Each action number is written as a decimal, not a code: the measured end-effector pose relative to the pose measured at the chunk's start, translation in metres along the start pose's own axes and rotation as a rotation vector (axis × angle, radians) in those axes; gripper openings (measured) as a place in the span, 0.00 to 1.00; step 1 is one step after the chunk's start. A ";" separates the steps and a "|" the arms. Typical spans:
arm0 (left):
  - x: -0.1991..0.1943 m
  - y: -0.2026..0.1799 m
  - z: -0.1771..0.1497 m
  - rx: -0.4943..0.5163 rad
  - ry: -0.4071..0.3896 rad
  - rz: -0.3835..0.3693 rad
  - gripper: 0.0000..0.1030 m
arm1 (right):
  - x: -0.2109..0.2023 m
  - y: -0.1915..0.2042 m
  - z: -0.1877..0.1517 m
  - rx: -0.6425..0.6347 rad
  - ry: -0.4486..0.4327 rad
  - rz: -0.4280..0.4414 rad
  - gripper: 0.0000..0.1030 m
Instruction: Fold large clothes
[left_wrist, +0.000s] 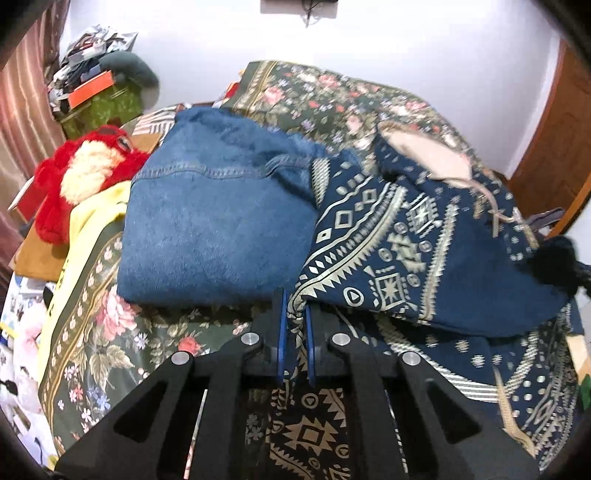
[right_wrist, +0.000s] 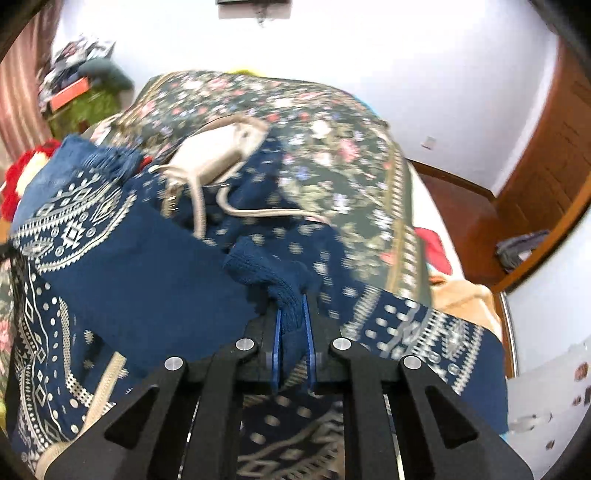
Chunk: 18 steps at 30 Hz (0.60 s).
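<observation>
A large navy garment (left_wrist: 417, 243) with a cream geometric print lies bunched on the floral bed cover (left_wrist: 122, 332). My left gripper (left_wrist: 295, 306) is shut on a patterned edge of it. My right gripper (right_wrist: 292, 306) is shut on a thick navy fold of the same garment (right_wrist: 140, 291), lifted a little off the bed. A beige lining part with drawstrings (right_wrist: 218, 155) lies on top of the garment. In the left wrist view it shows at the far right (left_wrist: 424, 151).
A folded blue denim piece (left_wrist: 218, 221) lies left of the garment. A red and white plush toy (left_wrist: 81, 173) and a yellow cloth (left_wrist: 92, 218) lie at the left. Clutter (left_wrist: 92, 74) is piled at the back left. A wooden door (right_wrist: 546, 155) stands at the right.
</observation>
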<state>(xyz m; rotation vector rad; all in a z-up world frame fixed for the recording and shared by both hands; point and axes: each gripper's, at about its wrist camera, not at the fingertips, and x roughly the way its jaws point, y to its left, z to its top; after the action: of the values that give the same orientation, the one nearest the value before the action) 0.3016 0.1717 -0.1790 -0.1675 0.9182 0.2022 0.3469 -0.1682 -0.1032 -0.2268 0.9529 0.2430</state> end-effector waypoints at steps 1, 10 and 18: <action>0.007 0.001 -0.001 -0.010 0.018 0.011 0.08 | 0.000 -0.003 0.000 0.015 0.007 -0.001 0.09; 0.028 0.001 -0.015 0.007 0.101 0.096 0.16 | 0.020 -0.048 -0.042 0.194 0.170 0.082 0.17; 0.000 -0.010 -0.030 0.061 0.138 0.120 0.45 | -0.014 -0.072 -0.064 0.249 0.180 0.090 0.55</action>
<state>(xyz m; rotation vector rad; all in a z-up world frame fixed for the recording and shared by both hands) 0.2814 0.1547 -0.1966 -0.0707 1.0719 0.2758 0.3118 -0.2566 -0.1214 0.0241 1.1633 0.1855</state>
